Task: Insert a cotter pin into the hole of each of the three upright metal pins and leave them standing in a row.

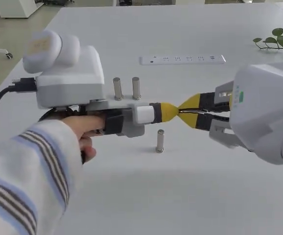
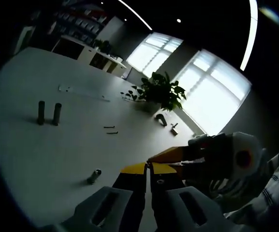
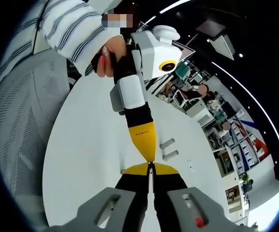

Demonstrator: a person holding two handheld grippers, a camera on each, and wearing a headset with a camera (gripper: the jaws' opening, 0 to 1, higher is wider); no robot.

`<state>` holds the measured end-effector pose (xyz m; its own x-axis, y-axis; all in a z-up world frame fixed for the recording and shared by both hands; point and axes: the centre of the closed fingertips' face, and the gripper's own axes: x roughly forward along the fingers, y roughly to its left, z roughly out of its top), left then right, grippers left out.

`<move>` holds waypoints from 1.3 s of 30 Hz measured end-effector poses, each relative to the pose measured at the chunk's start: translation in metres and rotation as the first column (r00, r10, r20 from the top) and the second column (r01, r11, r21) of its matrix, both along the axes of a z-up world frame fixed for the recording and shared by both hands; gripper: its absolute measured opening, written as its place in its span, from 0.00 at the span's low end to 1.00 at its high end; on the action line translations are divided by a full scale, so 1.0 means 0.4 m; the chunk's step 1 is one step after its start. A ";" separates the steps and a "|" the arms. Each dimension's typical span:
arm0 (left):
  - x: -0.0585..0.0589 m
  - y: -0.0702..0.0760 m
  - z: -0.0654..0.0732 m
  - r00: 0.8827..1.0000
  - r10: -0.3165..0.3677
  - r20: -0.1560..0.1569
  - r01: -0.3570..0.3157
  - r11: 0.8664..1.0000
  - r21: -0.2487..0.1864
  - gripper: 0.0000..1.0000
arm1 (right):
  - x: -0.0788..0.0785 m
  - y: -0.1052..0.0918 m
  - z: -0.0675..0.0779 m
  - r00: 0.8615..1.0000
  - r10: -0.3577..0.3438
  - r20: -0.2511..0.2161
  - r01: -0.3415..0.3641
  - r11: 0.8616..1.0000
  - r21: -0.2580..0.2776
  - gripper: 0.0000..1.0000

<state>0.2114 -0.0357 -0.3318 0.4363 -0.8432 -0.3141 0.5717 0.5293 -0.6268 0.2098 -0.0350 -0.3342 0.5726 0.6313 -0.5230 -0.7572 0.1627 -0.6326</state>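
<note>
Two upright metal pins [image 1: 117, 88] [image 1: 136, 88] stand side by side on the white table [image 1: 131, 191]; a third metal pin [image 1: 160, 141] stands alone nearer me. Above it, my left gripper [image 1: 173, 111] and my right gripper [image 1: 185, 109] meet tip to tip, both with yellow jaws pressed together. The left gripper view has its own tips [image 2: 148, 167] touching the right gripper's tip, with two cotter pins [image 2: 110, 129] lying on the table beyond. In the right gripper view its tips [image 3: 150, 167] touch the left gripper's point. Whether a cotter pin sits between the tips is too small to tell.
A white power strip [image 1: 182, 59] lies across the table behind the pins. A potted plant [image 1: 276, 39] sits at the far right edge. Small dark items [image 2: 161, 119] lie near the plant [image 2: 161, 92]. A striped sleeve [image 1: 29, 176] covers the near left.
</note>
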 end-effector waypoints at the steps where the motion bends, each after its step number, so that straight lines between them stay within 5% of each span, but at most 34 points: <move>1: 0.000 0.000 -0.001 1.000 -0.002 0.000 0.002 1.000 0.003 0.00 | -0.001 0.000 -0.002 1.000 0.002 -0.004 -0.002 1.000 -0.001 0.00; 9: -0.009 0.007 -0.011 1.000 -0.009 0.010 0.009 0.999 0.031 0.00 | -0.011 0.003 -0.013 1.000 0.021 -0.009 -0.021 1.000 0.000 0.07; 12: -0.014 0.011 -0.007 0.999 -0.020 0.031 0.019 0.999 0.043 0.00 | -0.010 -0.006 -0.020 0.999 0.002 -0.053 -0.001 1.000 0.025 0.08; 17: -0.022 0.017 0.001 0.994 -0.061 0.093 0.054 0.996 0.077 0.00 | -0.015 -0.016 -0.023 0.981 -0.016 -0.193 0.041 0.991 0.127 0.15; 21: -0.030 0.019 0.007 0.978 -0.120 0.171 0.099 0.987 0.126 0.00 | -0.026 -0.025 -0.033 0.943 -0.001 -0.333 0.070 0.978 0.196 0.23; 27: -0.048 0.017 0.006 0.959 -0.182 0.215 0.147 0.974 0.171 0.00 | -0.042 -0.035 -0.042 0.887 0.042 -0.460 0.086 0.963 0.254 0.23; 28: -0.052 0.017 0.005 0.954 -0.196 0.226 0.157 0.971 0.180 0.00 | -0.054 -0.032 -0.043 0.863 0.064 -0.502 0.088 0.958 0.273 0.23; 31: -0.059 0.018 0.003 0.947 -0.216 0.240 0.167 0.964 0.207 0.00 | -0.074 -0.029 -0.045 0.817 0.098 -0.568 0.101 0.946 0.309 0.20; 34: -0.072 0.012 0.023 0.925 -0.251 0.287 0.195 0.958 0.212 0.00 | -0.083 -0.028 -0.037 0.773 0.128 -0.621 0.131 0.926 0.354 0.18; 39: -0.088 0.004 0.052 0.881 -0.311 0.356 0.234 0.941 0.243 0.00 | -0.095 -0.018 -0.009 0.729 0.196 -0.656 0.150 0.890 0.431 0.17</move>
<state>0.1763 -0.0340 -0.3112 0.3161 -0.8885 -0.3325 0.8852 0.4023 -0.2335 0.1718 -0.0422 -0.3378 0.1622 0.8895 -0.4272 -0.9502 0.2576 0.1755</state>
